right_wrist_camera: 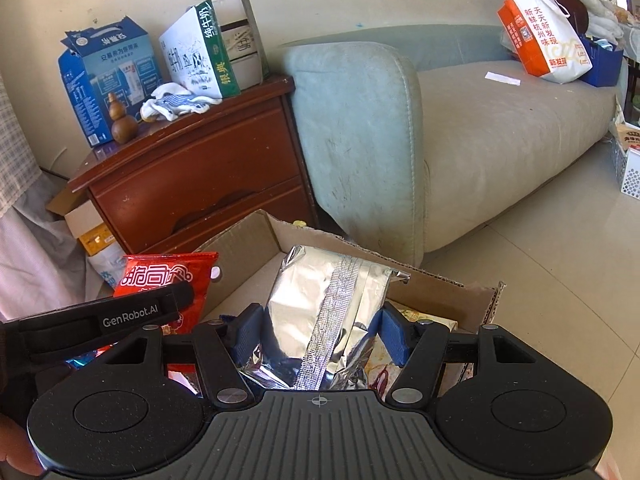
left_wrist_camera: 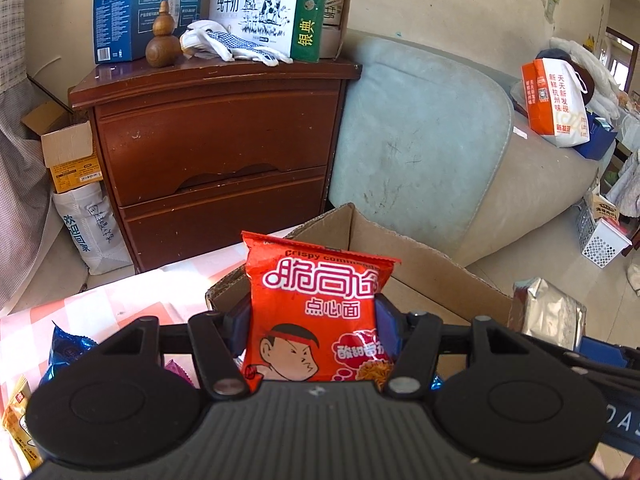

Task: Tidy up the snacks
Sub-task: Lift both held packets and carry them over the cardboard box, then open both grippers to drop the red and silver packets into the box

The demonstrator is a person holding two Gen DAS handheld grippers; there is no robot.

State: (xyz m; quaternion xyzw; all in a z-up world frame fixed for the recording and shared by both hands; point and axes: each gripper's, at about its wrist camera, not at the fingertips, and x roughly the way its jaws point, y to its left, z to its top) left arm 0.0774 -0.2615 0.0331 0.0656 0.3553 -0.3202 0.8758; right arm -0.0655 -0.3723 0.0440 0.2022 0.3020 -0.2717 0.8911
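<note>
Red snack packet (left_wrist_camera: pixel 316 312) sits upright between my left jaws, blue pads pinching it on both sides, cartoon face and white lettering toward the camera. My left gripper (left_wrist_camera: pixel 314 320) holds it over the near-left edge of the cardboard box (left_wrist_camera: pixel 420 264). Silver foil packet (right_wrist_camera: pixel 324 316) is pinched the same way in my right jaws, seam strip running down its middle, crinkled at the bottom. My right gripper (right_wrist_camera: pixel 320 332) holds it above the open box, which already has a pale printed packet (right_wrist_camera: pixel 424 316) lying inside at the right. In the right wrist view the red packet and the left gripper's black strap show at near left, just beside the foil one. Box stands on a counter with a pink-and-white checked cloth (left_wrist_camera: pixel 120 296). Loose on the cloth at near left: a blue wrapper (left_wrist_camera: pixel 66 350) and a yellow packet (left_wrist_camera: pixel 18 420). Farther back, a brown wooden nightstand (left_wrist_camera: pixel 216 140) with a milk carton box (left_wrist_camera: pixel 264 8), a blue box (left_wrist_camera: pixel 136 8), white gloves (left_wrist_camera: pixel 224 42) and a wooden gourd (left_wrist_camera: pixel 162 38) on top. To its right, a pale blue-grey sofa (left_wrist_camera: pixel 420 132) carrying an orange-and-white bag (left_wrist_camera: pixel 554 100) at the far end. Tiled floor (right_wrist_camera: pixel 540 248) at right.
</note>
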